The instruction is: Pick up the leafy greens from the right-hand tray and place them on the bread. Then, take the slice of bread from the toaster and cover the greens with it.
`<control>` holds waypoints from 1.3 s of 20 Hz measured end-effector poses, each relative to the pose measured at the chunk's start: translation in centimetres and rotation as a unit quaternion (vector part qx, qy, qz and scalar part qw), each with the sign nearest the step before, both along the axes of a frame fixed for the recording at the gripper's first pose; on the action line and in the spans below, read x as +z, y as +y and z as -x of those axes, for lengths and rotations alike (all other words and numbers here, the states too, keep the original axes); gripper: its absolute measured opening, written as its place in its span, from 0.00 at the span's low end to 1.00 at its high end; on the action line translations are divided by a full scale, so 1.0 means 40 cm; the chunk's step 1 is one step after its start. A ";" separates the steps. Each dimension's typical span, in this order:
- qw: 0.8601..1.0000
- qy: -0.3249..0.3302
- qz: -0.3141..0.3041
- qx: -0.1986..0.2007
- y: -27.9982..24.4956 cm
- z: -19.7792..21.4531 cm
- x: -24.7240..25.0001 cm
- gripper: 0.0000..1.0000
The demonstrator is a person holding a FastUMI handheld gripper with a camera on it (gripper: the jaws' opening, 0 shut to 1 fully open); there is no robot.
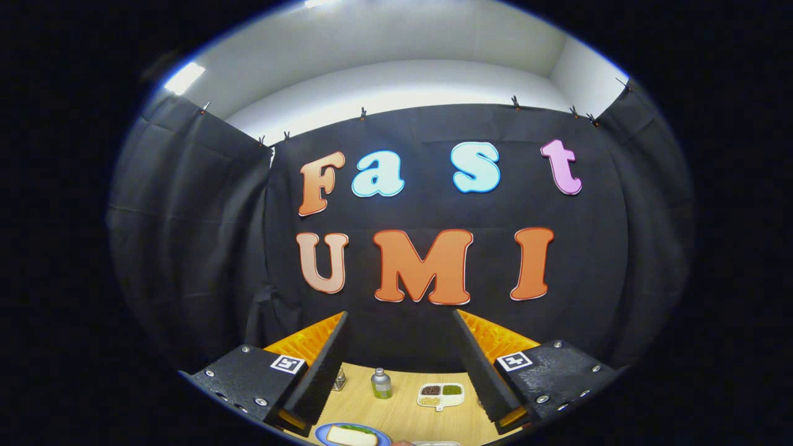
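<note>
Gripper is sitting high and level, fingers spread wide apart with nothing between them, pointed more at the booth wall than at the table.

What matters for the next move is that everything is below and ahead of the fingers. The plate sits low between them, a bit toward the left finger, with a slice of bread on it. I think there's a thin green edge along the back of that slice, so the greens may already be on it, but it's too small to be sure.

So my guess is the toaster slice comes next, which means tipping down and looking around first. Bread's long axis runs roughly across the fingers.

Further out on the table: a small bottle, a white three-part dish of what look like beans or seeds, and a little shaker thing half hidden behind the left finger. Plate is cut off at the near side, and a pale object beside it is barely a sliver, can't tell what it is.
</note>
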State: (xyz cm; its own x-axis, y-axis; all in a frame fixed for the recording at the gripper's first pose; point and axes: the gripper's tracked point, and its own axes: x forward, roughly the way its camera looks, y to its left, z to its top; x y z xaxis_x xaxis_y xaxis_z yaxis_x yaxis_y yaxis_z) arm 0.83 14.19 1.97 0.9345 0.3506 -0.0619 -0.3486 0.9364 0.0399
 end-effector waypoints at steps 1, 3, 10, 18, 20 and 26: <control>1.000 -0.009 0.002 -0.008 -0.014 0.001 0.020 0.97; 0.999 -0.023 0.008 -0.023 -0.030 0.000 0.044 0.97; 0.997 -0.052 0.028 -0.043 -0.056 0.008 0.078 0.97; 0.998 -0.054 0.023 -0.037 -0.059 0.008 0.082 0.97; 0.998 -0.053 0.023 -0.036 -0.057 0.008 0.077 0.97; 0.998 -0.048 0.021 -0.024 -0.033 0.013 0.060 0.97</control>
